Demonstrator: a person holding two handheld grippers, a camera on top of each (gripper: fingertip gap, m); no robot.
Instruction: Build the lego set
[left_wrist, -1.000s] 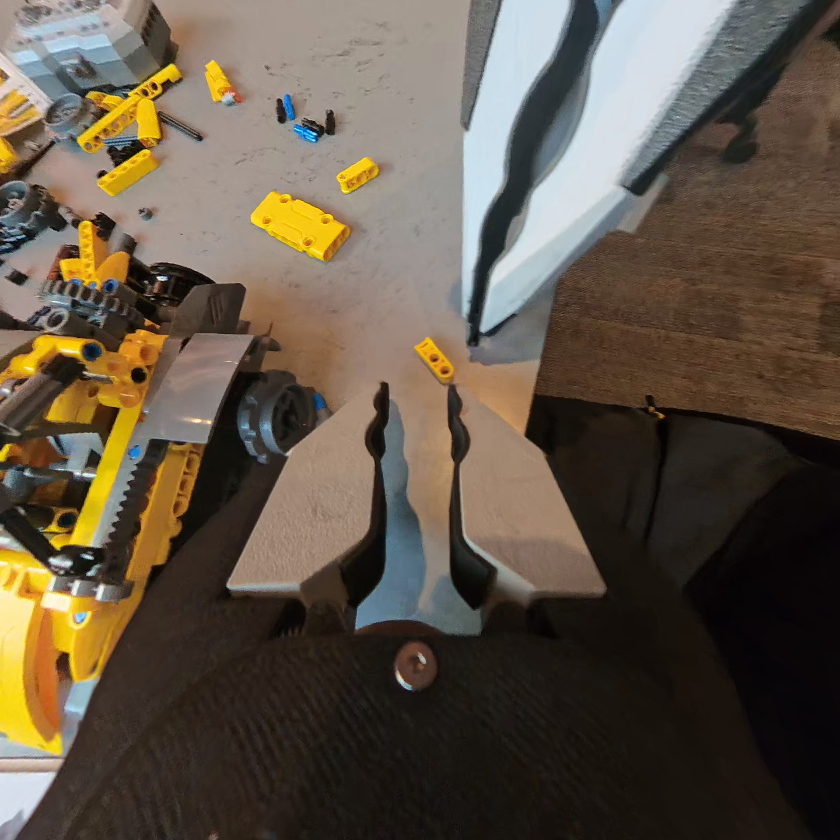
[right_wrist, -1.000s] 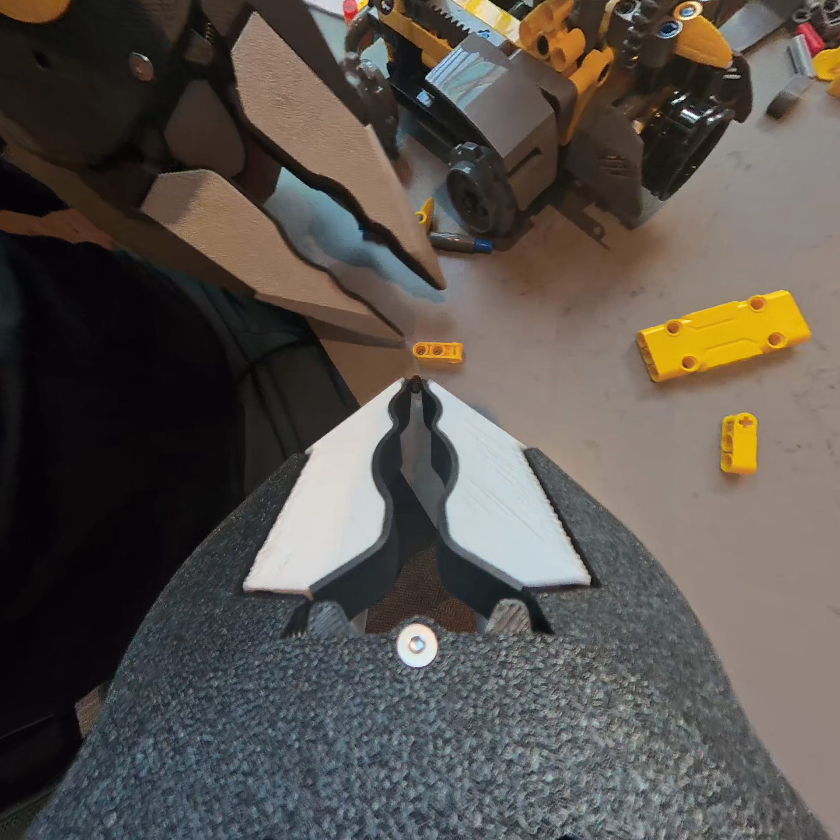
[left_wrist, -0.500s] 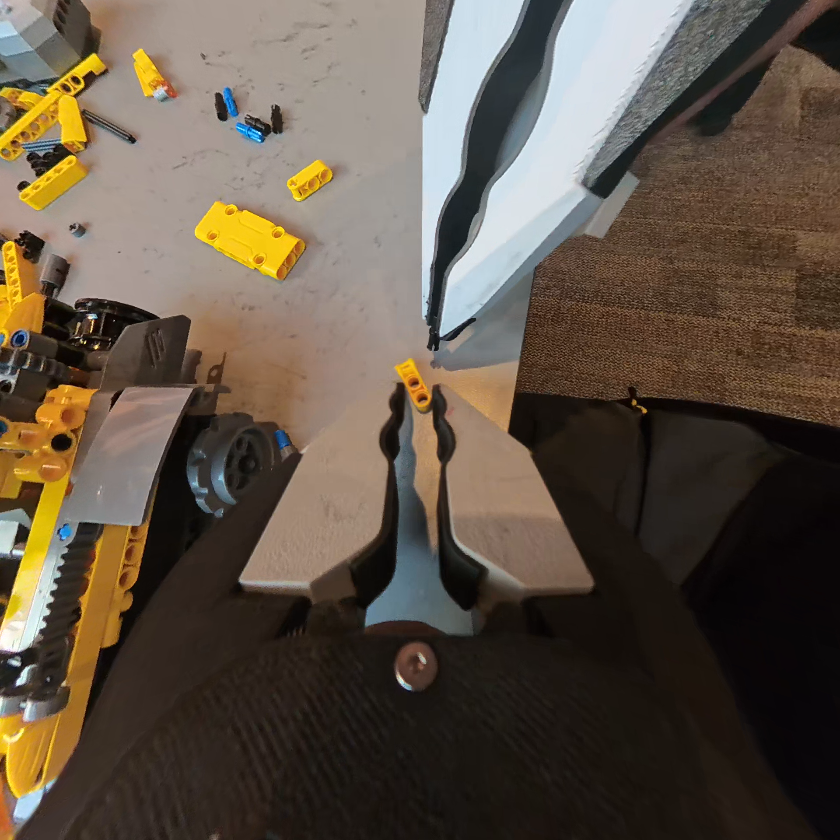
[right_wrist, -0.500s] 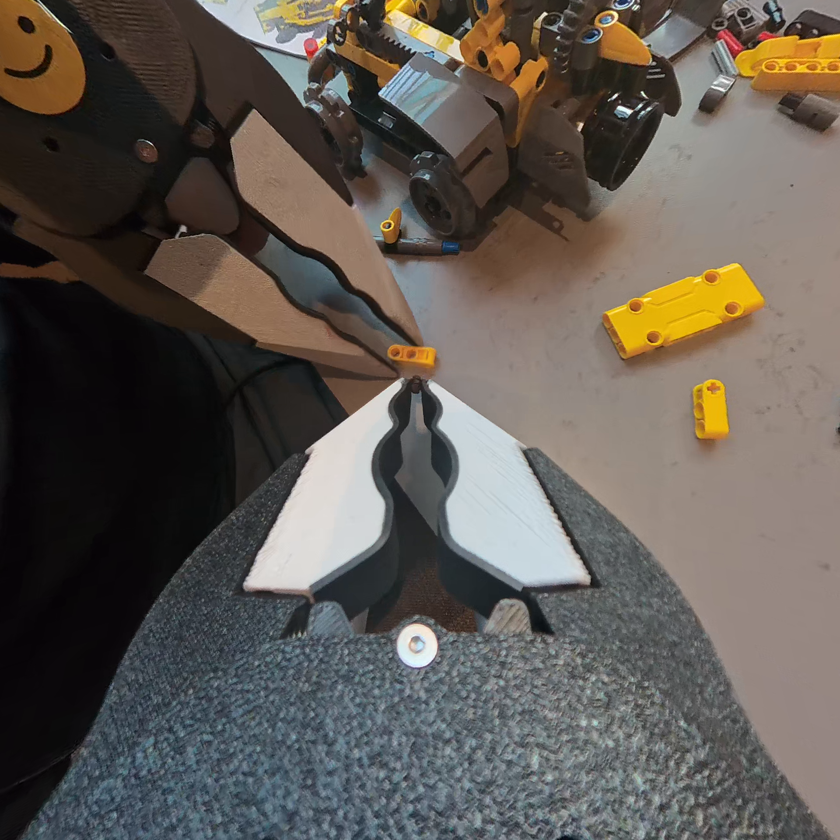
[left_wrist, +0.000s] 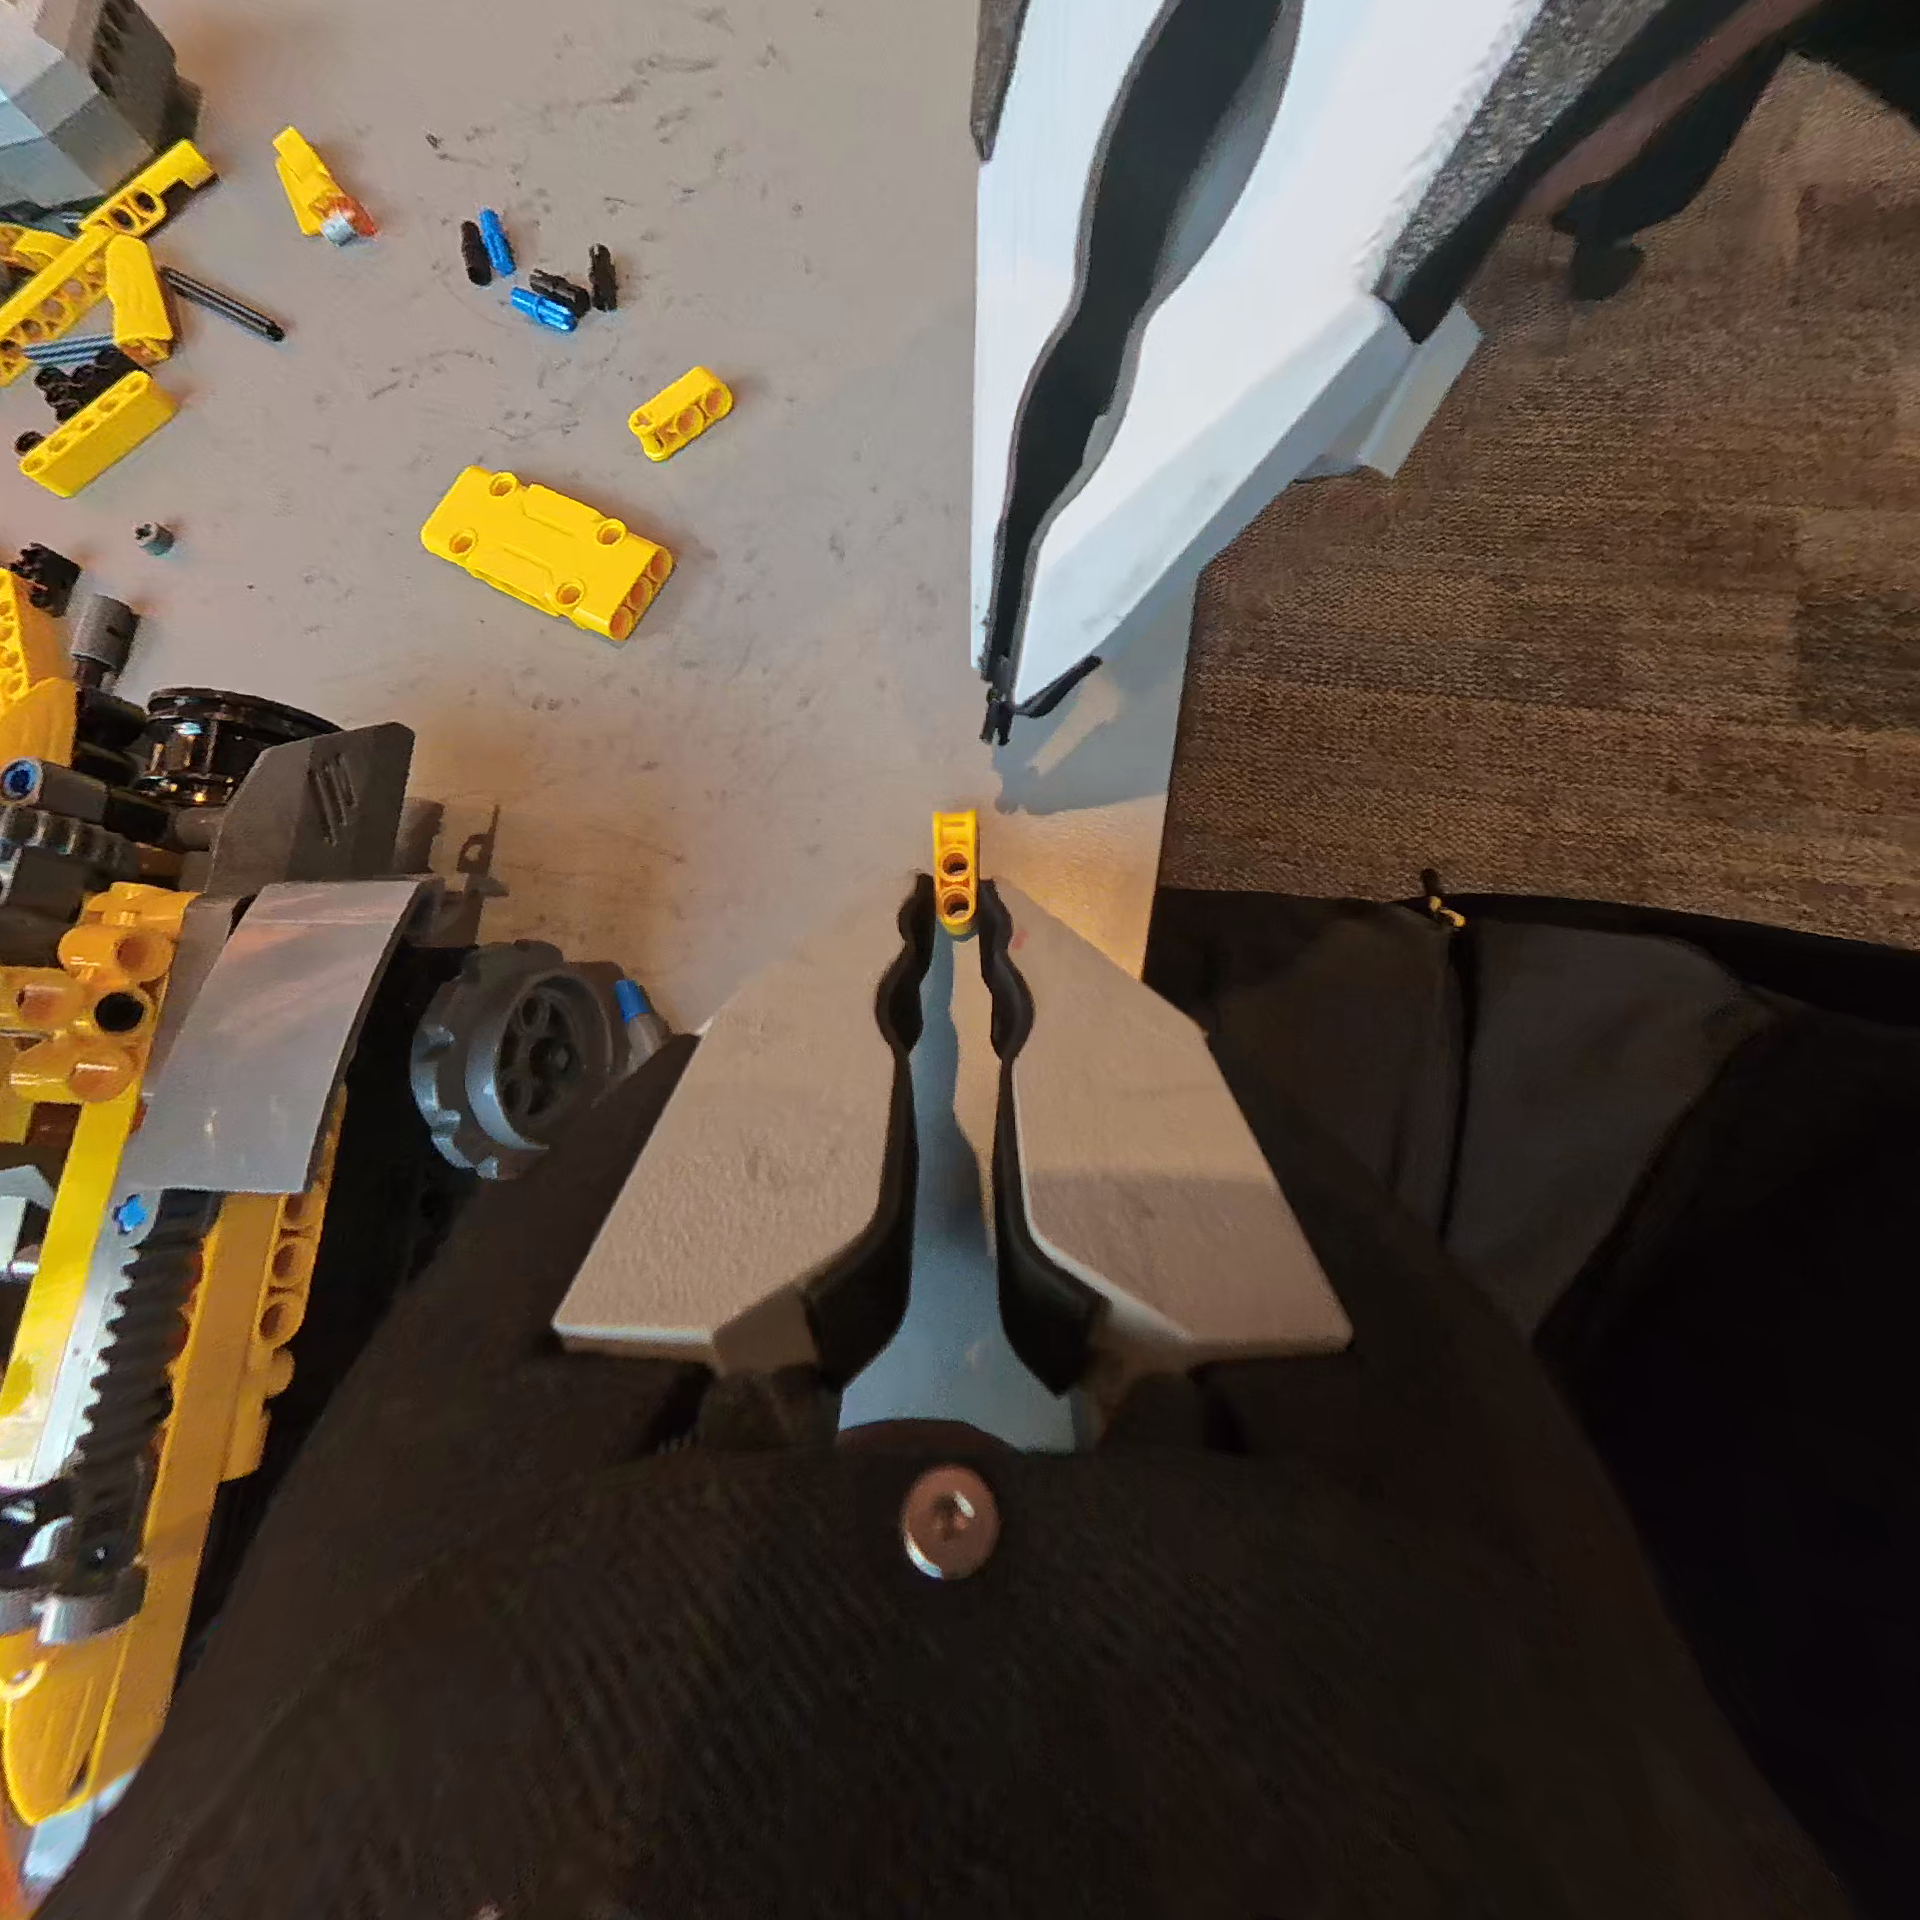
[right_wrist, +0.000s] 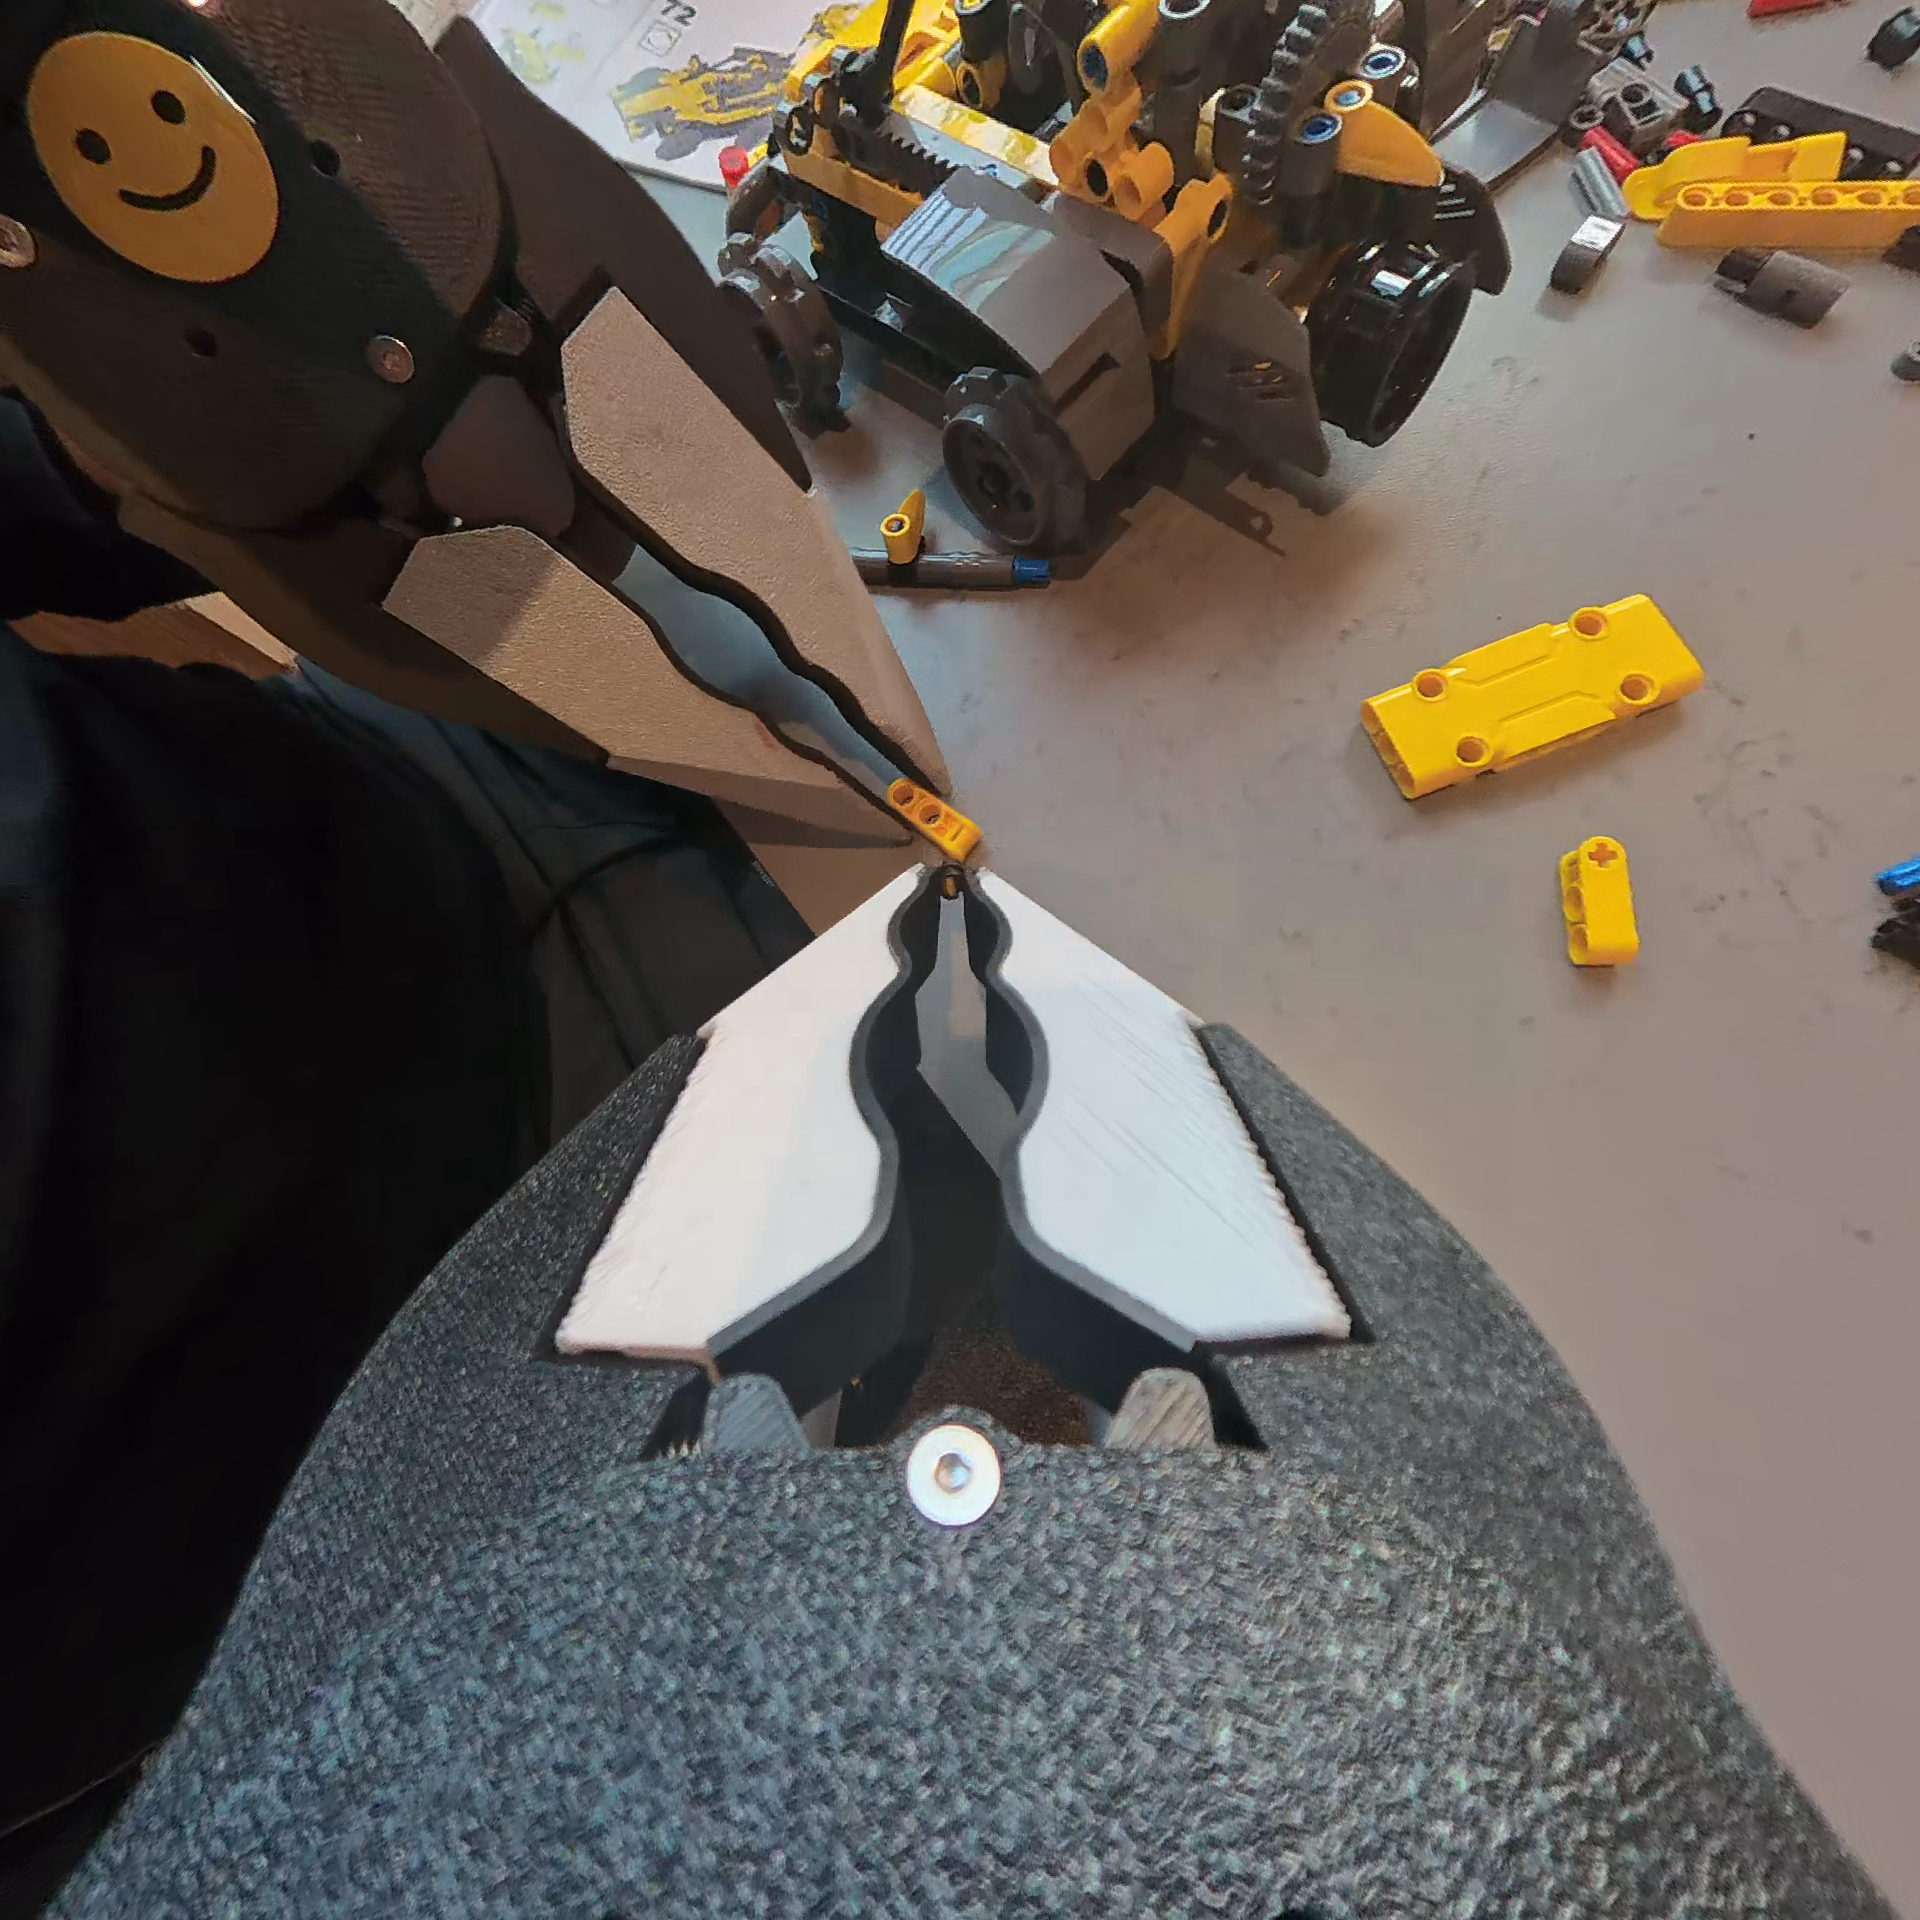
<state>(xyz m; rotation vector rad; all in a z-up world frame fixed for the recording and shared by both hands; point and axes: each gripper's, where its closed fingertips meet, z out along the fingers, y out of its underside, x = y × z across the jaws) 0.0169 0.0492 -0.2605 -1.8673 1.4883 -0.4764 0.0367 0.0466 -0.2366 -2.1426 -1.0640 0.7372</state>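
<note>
My left gripper, with grey fingers, is shut on a small yellow two-hole beam that sticks out past its tips, near the table's edge. It also shows in the right wrist view, with the beam in its tips. My right gripper, with white fingers, is shut on a tiny black pin. Its tips sit just below the beam, almost touching it. In the left wrist view the right gripper comes in from the top right, a little beyond the beam.
A yellow and grey brick vehicle stands on the grey table, left of my left gripper. Loose parts lie around: a yellow panel, a short yellow beam, blue and black pins. Brown carpet lies beyond the table edge. The grippers are tip to tip, or close to it.
My left gripper moved over to the small yellow beam on the table, closed on it and turned it towards the right gripper's tips. The right gripper stayed shut on the pin.
</note>
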